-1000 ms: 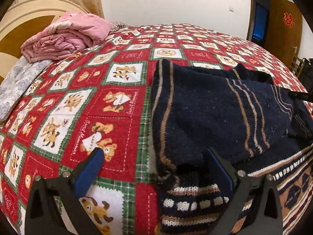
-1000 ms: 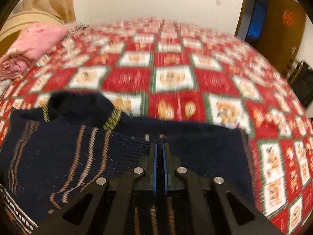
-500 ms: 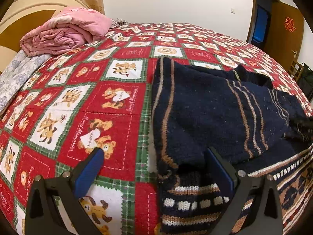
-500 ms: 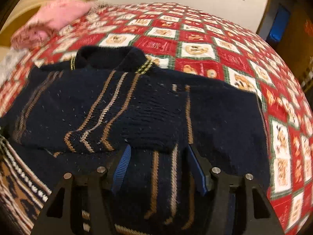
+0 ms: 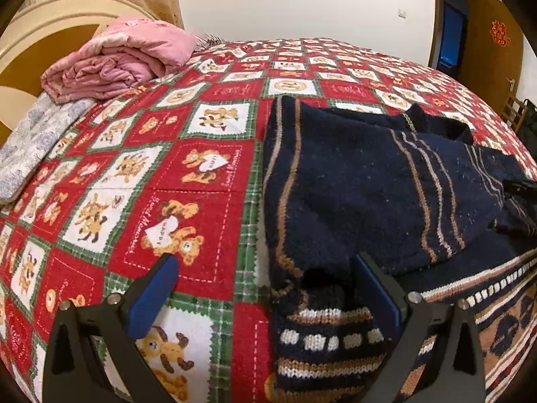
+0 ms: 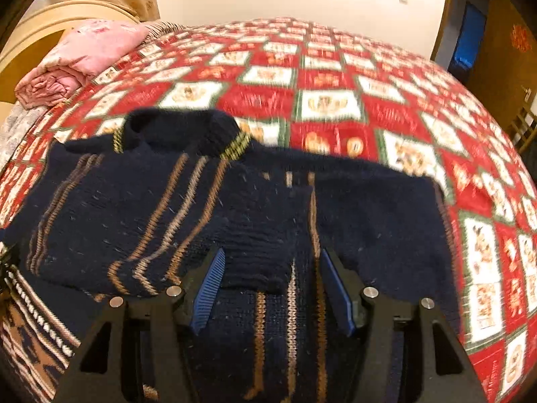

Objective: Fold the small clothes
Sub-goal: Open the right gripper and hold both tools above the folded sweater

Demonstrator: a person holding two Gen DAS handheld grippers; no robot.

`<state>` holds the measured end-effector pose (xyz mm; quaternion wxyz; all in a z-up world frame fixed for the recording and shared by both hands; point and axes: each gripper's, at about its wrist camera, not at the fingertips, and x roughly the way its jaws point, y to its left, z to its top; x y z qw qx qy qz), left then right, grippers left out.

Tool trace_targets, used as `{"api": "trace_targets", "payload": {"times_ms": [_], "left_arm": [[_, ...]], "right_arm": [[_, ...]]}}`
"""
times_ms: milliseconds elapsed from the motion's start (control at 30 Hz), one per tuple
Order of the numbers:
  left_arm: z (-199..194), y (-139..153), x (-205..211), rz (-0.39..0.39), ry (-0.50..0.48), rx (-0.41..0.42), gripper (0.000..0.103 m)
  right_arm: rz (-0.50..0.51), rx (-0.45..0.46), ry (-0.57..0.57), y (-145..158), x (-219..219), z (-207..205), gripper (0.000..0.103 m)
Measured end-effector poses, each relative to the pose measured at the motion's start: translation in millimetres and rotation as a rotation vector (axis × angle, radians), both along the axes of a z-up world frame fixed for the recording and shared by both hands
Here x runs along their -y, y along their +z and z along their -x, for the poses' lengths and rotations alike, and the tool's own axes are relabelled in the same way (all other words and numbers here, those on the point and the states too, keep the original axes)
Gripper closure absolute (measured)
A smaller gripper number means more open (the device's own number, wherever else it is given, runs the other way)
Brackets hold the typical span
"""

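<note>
Left tongs [image 5: 265, 285] hanging released, blue pads [image 5: 152, 297] spread wide, straddling the left edge of the navy knitted sweater with tan and cream vertical stripes [image 5: 362, 181]. Right pad sitting over the patterned cuff of the folded-in left sleeve [image 5: 327, 339]; left pad over bare quilt. Not gripping anything.

Right tongs [image 6: 272, 283] also released, pads [image 6: 208, 285] apart, hovering over the sweater's mid-body, framing the lower edge of the folded-in fabric [image 6: 258, 252]. Contact with the knit: cannot tell, frame slightly motion-blurred.

Sweater lying flat on the bed's red, white and green teddy-bear patchwork quilt [image 5: 188, 174], toward the near edge of the bed, roughly centred across it. Collar with yellow-green ribbing [image 6: 183, 131] pointing toward the far edge. Left sleeve lying folded inward over the body, cuff pointing toward the near edge. Patterned brown, white and navy hem band [image 5: 496, 302] running along the near side. Right side of the sweater [image 6: 386, 221] lying smooth, ending at a straight edge against the quilt.

Tip of the right tongs just showing at the right margin of the left wrist view [image 5: 520, 186], resting over the sweater.

Rolled pink padded blanket [image 5: 117, 60] sitting at the far left corner of the bed, by the cream and wood headboard [image 5: 40, 30], well apart from the sweater. Grey printed cloth [image 5: 37, 137] lying along the left edge, just below the pink blanket.
</note>
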<state>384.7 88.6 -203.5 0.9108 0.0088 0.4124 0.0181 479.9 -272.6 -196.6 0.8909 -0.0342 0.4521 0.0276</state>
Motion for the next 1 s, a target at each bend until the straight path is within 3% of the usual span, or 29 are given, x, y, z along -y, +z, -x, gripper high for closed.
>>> {"api": "trace_targets", "payload": {"times_ms": [367,600,700,867,1000], "left_arm": [[-1.7,-0.8,-3.6,0.030,0.000,-0.011,0.000],[-1.8,-2.3,-7.2,0.062,0.002,-0.028,0.000],[-0.6,-2.0,-5.8,0.054,0.004,-0.034,0.000],[3.0,-1.9,-1.5,0.020,0.004,-0.047,0.000],[13.2,0.5,-2.5,0.009,0.039,-0.089,0.000]], "right_arm": [[0.046,-0.022,-0.026,4.9,-2.6,11.5,0.043],[0.085,-0.031,-0.005,0.8,3.2,47.3,0.043],[0.056,-0.031,-0.011,1.2,13.4,55.7,0.043],[0.094,-0.027,-0.012,1.5,10.6,60.3,0.043],[0.061,0.001,0.011,15.1,5.9,92.4,0.043]]}}
